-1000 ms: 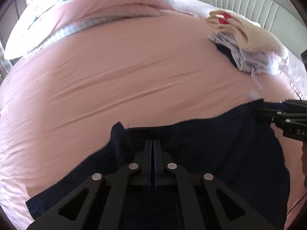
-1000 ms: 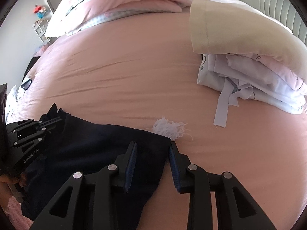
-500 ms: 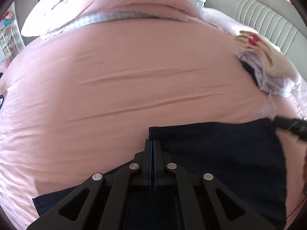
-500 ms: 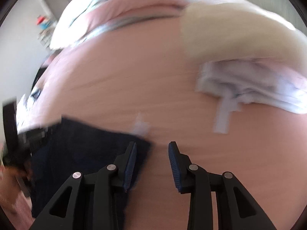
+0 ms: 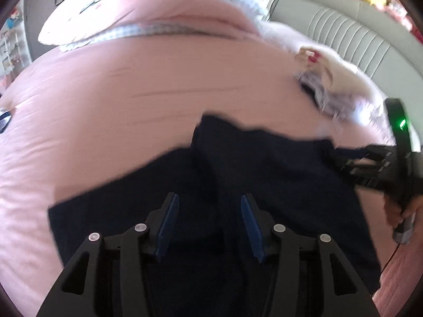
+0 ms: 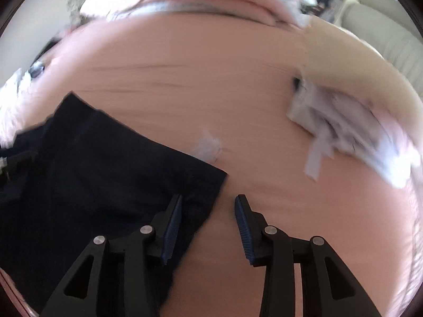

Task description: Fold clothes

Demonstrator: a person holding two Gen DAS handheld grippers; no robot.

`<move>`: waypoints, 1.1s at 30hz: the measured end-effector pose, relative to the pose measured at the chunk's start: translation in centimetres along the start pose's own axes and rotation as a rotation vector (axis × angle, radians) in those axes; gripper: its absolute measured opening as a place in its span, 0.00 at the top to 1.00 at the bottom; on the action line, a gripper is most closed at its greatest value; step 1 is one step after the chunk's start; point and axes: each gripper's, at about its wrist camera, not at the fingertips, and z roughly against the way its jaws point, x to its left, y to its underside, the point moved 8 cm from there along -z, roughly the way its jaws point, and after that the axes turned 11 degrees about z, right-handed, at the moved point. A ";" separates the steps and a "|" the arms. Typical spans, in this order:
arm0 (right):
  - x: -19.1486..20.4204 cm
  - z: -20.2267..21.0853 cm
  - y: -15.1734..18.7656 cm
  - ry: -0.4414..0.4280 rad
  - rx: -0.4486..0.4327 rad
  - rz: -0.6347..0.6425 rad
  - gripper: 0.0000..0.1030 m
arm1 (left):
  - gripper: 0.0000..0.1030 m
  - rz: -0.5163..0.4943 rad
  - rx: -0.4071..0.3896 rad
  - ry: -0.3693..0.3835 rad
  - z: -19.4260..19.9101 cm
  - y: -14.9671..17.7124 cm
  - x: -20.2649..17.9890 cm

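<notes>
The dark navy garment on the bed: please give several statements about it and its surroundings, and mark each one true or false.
1. The dark navy garment lies on a pink bed cover. True.
2. The left gripper is clamped shut on the garment. False: its jaws have just been opening and stand apart over the cloth.
3. The right gripper has open jaws at the garment's edge. True.
4. The pile of light clothes lies on top of the navy garment. False: it lies apart, near the headboard.
</notes>
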 end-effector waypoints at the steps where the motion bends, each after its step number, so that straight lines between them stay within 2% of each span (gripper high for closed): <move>1: -0.9 0.9 0.8 0.019 0.024 -0.044 0.62 | 0.56 0.018 -0.002 0.007 0.8 0.5 0.0; 3: -1.4 2.6 1.4 0.063 0.010 -0.081 0.62 | 0.56 0.039 -0.001 -0.003 2.2 1.9 0.6; 4: -1.3 4.1 2.1 0.053 -0.008 -0.099 0.62 | 0.56 0.049 0.001 -0.009 2.9 2.6 0.8; 7: 3.0 7.7 4.3 -0.139 -0.053 -0.143 0.60 | 0.56 0.079 0.002 -0.034 4.5 4.8 1.6; 9: 6.5 9.6 5.7 -0.270 -0.070 -0.160 0.60 | 0.56 0.101 0.026 -0.018 4.8 6.7 1.6; 10: 8.4 9.8 6.5 -0.276 -0.056 -0.122 0.60 | 0.56 0.102 0.037 -0.014 4.9 7.6 1.3; 11: 10.8 9.4 7.6 -0.265 -0.027 -0.059 0.60 | 0.56 0.092 0.043 -0.004 5.0 8.3 0.9; 14: 14.0 8.9 10.1 -0.218 0.035 0.058 0.60 | 0.56 0.023 0.058 -0.002 5.3 10.2 -0.6; 15: 14.5 8.9 10.9 -0.181 0.042 0.092 0.60 | 0.56 -0.010 0.067 -0.031 5.1 10.9 -1.0; 17: 15.1 9.5 11.8 -0.157 0.045 0.121 0.60 | 0.55 -0.072 0.117 -0.140 4.4 12.1 -0.2; 21: 13.2 10.2 14.6 -0.125 0.063 0.128 0.59 | 0.53 -0.009 0.141 -0.164 5.3 12.5 1.9; 22: 12.8 9.3 14.3 -0.124 0.055 0.124 0.59 | 0.53 -0.003 0.140 -0.180 5.4 12.3 2.3; 24: 12.4 10.4 13.9 -0.160 0.016 0.067 0.59 | 0.54 0.028 0.112 -0.153 5.8 11.6 2.1; 26: 11.9 11.5 12.7 -0.182 -0.049 0.007 0.59 | 0.54 0.055 0.047 -0.081 6.3 10.6 1.0; 28: 11.8 11.8 11.7 -0.163 -0.087 -0.013 0.59 | 0.54 0.039 0.013 -0.033 6.0 10.2 -0.3; 30: 11.7 10.3 12.0 -0.121 -0.051 0.001 0.59 | 0.54 0.031 0.063 -0.040 4.5 10.7 -0.9; 32: 11.5 9.3 12.4 -0.097 -0.017 0.007 0.60 | 0.53 -0.001 0.105 -0.079 3.5 11.7 -1.2; 33: 11.2 9.0 12.6 -0.091 -0.001 0.007 0.60 | 0.53 -0.015 0.102 -0.086 3.6 11.9 -1.3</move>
